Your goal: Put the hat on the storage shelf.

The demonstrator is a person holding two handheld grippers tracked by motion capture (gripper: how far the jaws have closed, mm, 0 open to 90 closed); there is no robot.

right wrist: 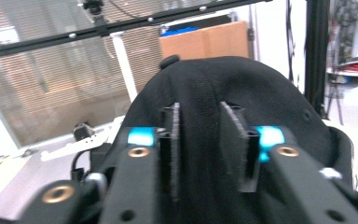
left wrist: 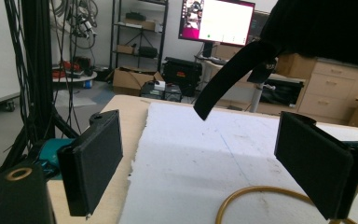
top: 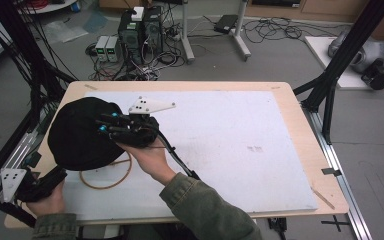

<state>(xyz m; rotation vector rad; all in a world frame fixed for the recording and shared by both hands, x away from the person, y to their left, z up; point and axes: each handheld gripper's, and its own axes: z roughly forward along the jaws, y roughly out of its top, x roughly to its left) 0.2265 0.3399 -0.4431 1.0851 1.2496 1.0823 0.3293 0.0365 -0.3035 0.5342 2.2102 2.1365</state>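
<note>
Cap: a black cap sits over the left part of the white board, its crown toward the left edge of the table; in the right gripper view the dome rises just beyond the jaws, with the top button at its peak.
Cap and right jaws: the right gripper meets the cap on its right side; in its own view the two pads stand a little apart with black cloth showing between them — whether they press on the cloth I cannot tell.
Strap: a black strap hangs down from the cap's edge in the left gripper view, its end free above the board, between the left jaws but farther off and higher.
Ring: a tan ring lies on the board at the near side of the cap, partly tucked under it; its arc shows low between the left jaws.
Left gripper: the left gripper rests at the near-left corner of the table, jaws spread wide, nothing in them, well short of the cap.
Right hand: the hand reaches from the near side, green sleeve behind it.
Beyond: floor with cables and boxes at the far side.
</note>
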